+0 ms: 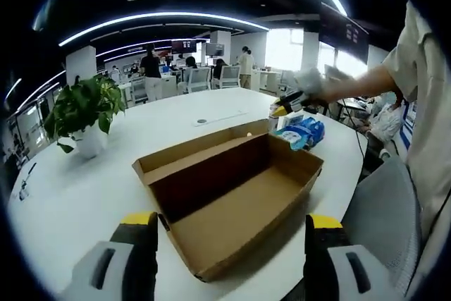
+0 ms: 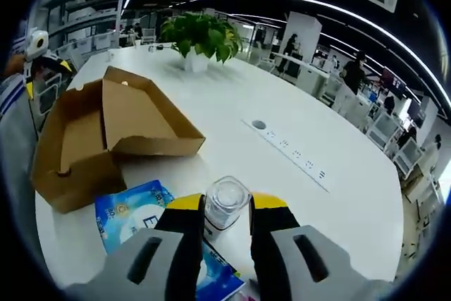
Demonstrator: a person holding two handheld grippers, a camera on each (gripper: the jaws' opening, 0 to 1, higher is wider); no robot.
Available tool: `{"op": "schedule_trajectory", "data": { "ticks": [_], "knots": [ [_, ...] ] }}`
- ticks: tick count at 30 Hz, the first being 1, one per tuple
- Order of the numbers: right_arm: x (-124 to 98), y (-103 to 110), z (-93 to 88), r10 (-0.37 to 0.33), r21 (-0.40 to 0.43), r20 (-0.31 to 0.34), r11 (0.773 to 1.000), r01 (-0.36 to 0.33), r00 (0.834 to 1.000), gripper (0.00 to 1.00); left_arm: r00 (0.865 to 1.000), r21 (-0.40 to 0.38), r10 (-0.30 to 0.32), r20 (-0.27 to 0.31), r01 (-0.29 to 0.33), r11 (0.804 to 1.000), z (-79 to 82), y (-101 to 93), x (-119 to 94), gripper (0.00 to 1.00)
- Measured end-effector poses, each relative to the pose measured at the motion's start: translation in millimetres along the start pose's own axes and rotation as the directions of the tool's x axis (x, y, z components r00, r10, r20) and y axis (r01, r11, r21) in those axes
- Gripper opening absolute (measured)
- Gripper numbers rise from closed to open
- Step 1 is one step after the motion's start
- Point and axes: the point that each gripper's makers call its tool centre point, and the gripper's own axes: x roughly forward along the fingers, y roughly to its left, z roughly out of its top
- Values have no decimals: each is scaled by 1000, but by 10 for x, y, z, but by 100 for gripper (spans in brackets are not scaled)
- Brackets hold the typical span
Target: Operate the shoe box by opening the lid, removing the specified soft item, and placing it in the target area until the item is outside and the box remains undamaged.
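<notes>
The cardboard shoe box (image 1: 232, 188) lies open and empty on the white table, its lid (image 1: 197, 147) folded back. My left gripper (image 1: 232, 241) hangs open over the box's near end. Blue soft packs (image 1: 304, 133) lie on the table just past the box's far end. In the right gripper view the box (image 2: 106, 128) is to the left and a blue pack (image 2: 130, 215) lies under my right gripper (image 2: 225, 209). Its jaws stand narrow on each side of a clear lidded jar (image 2: 227, 201); contact is unclear. The right gripper (image 1: 285, 106) hovers by the packs in a gloved hand.
A potted plant (image 1: 83, 112) stands on the table left of the box, also the plant (image 2: 201, 37) at the far side. A socket strip (image 2: 292, 149) is set into the tabletop. A person's body (image 1: 423, 125) stands at the right edge. Chairs and people fill the background.
</notes>
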Motion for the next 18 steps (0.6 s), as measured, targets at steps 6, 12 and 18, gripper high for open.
{"op": "schedule_trajectory", "data": {
  "ticks": [6,12,18],
  "knots": [
    [19,-15,2,2,12,-1,1000,-2,1000,22,1000,-3,1,-4,-1,1000,-12,10,-3,87],
    [27,-16,18,1,3,1,1000,-1,1000,22,1000,-4,15,-10,-15,1000,-30,29,9,84],
    [22,-27,6,-5,14,-10,1000,5,1000,22,999,-8,26,-18,-26,1000,-53,18,8,82]
  ]
}}
